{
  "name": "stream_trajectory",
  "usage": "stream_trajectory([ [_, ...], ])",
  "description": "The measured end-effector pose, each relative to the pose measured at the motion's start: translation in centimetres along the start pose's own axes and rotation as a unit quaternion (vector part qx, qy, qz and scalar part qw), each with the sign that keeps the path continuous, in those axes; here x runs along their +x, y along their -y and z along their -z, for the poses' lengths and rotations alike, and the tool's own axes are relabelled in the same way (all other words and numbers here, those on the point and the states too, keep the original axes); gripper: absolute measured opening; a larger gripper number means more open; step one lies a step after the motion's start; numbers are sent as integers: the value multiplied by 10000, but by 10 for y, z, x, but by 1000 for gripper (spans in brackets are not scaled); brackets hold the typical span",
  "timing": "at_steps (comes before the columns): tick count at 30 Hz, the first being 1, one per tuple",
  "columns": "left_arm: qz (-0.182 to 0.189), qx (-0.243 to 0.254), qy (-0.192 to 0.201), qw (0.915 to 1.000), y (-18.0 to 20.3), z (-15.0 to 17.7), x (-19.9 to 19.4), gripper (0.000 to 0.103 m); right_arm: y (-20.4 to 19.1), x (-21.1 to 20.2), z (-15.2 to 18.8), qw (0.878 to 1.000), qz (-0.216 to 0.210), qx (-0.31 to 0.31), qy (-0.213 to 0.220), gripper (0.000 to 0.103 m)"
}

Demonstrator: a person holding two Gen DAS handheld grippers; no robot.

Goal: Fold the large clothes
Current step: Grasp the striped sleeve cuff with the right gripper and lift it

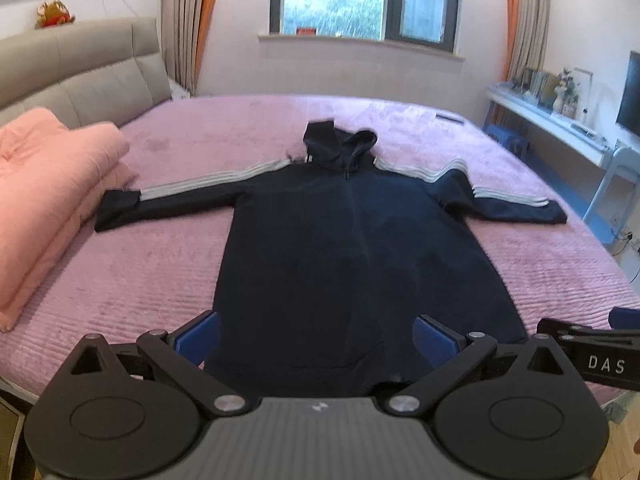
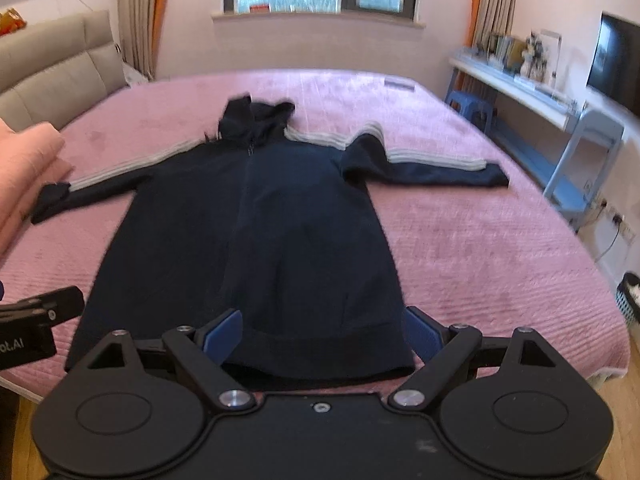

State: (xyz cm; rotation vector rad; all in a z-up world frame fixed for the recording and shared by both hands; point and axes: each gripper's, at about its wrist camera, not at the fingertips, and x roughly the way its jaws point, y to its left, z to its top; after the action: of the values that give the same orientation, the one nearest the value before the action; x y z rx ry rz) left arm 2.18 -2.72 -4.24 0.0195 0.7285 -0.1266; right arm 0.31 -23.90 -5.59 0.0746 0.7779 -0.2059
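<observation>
A dark navy zip hoodie [image 1: 352,240] with grey-striped sleeves lies flat, front up, on the pink bed [image 1: 160,272], hood toward the window and both sleeves spread out. It also shows in the right wrist view [image 2: 256,232]. My left gripper [image 1: 316,340] is open and empty, held above the hem near its left half. My right gripper [image 2: 322,336] is open and empty above the hem's right part. Each gripper's body shows at the edge of the other's view.
A folded pink quilt [image 1: 48,200] lies on the bed's left side, touching the left cuff. A grey headboard [image 1: 80,68] stands at left. A white desk [image 2: 520,92], a blue stool [image 2: 468,104] and a TV [image 2: 616,64] stand at right. Wooden floor lies below the bed's near edge.
</observation>
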Motion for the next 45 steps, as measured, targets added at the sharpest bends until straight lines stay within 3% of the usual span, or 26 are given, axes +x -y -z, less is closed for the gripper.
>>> stream_trajectory([
  [3, -77, -40, -228, 9997, -3, -3, 30, 103, 2, 34, -3, 9995, -72, 141, -284, 102],
  [7, -158, 28, -243, 9996, -3, -24, 70, 103, 10, 69, -16, 9992, -60, 329, -231, 102],
  [15, -239, -277, 358, 9987, 2, -78, 179, 103, 45, 173, -64, 9951, 242, 879, 387, 102],
  [20, -225, -265, 663, 9972, 14, -114, 249, 103, 80, 246, -102, 9841, 532, 1659, 346, 102],
  [26, -350, -362, 282, 9983, 30, -163, 289, 103, 125, 291, -140, 9809, 930, 1706, 21, 102],
  [31, -553, -508, 22, 9972, 43, -199, 304, 103, 201, 321, -185, 9766, 1321, 1694, 51, 102],
  [36, -838, -629, -126, 9944, 63, -230, 321, 103, 313, 364, -218, 9554, 1281, 2644, 297, 102],
  [40, -1107, -652, -241, 9914, 84, -243, 340, 103, 391, 422, -227, 9342, 1148, 3374, -148, 101],
  [45, -1239, -613, -393, 9896, 104, -251, 361, 103, 443, 471, -217, 9004, 589, 4278, -529, 101],
])
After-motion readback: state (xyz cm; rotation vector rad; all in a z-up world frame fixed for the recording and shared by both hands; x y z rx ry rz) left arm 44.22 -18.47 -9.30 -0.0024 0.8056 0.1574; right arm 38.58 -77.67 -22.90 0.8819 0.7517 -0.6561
